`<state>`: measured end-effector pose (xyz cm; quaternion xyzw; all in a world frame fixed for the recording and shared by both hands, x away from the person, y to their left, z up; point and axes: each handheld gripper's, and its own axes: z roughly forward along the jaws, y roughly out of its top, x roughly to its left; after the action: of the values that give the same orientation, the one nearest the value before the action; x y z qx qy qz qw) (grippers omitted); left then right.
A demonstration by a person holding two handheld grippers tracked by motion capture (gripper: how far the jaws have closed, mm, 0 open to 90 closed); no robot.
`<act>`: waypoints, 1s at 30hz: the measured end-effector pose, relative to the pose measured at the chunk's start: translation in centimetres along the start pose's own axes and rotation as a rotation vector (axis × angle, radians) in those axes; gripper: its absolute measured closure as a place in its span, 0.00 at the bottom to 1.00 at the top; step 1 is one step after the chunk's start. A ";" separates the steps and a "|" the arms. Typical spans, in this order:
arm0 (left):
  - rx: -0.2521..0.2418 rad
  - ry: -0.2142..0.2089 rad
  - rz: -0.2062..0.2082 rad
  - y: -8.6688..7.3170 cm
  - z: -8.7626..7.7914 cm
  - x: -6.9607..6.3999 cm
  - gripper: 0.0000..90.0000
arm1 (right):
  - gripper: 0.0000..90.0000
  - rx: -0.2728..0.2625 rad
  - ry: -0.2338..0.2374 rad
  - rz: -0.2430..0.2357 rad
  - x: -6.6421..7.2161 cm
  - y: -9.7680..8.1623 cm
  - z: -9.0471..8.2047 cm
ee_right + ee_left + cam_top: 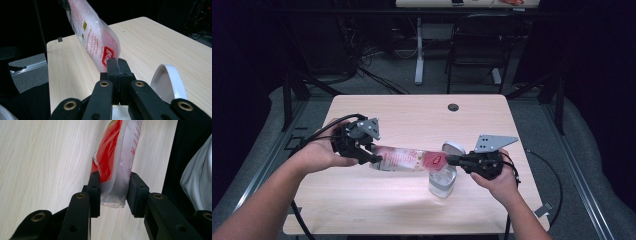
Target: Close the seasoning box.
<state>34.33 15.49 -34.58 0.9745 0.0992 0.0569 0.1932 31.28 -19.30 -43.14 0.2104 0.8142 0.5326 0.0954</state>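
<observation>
A clear plastic pouch (407, 159) with red print hangs stretched above the table between both grippers. My left gripper (368, 158) is shut on its left end; in the left gripper view the pads (94, 191) squeeze the pouch's clear bottom edge (113, 197). My right gripper (451, 160) is shut on the right end, and in the right gripper view (116, 63) the jaws are pinched on the pouch's corner (96, 37) by a red label. A clear container (442, 184) with an open white lid (454, 148) stands under that end.
The light wooden table (412, 125) has a round cable hole (453, 107) near its far edge. Behind it stand a black chair (477, 45) and a desk leg (418, 50). The white lid (168, 82) rises just right of my right gripper's jaws.
</observation>
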 end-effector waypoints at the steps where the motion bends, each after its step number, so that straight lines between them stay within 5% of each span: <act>1: 0.000 0.000 0.000 0.0 0.0 0.0 0.75 | 1.00 0.000 0.000 0.000 0.0 0.0 0.0; 30: 0.001 0.007 0.016 1.0 -0.5 -0.2 0.76 | 1.00 -0.012 -0.007 0.016 -0.2 -0.6 -0.4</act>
<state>34.21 14.75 -33.77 0.9752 0.0922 0.0616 0.1918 31.16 -19.91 -43.59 0.2183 0.8090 0.5374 0.0952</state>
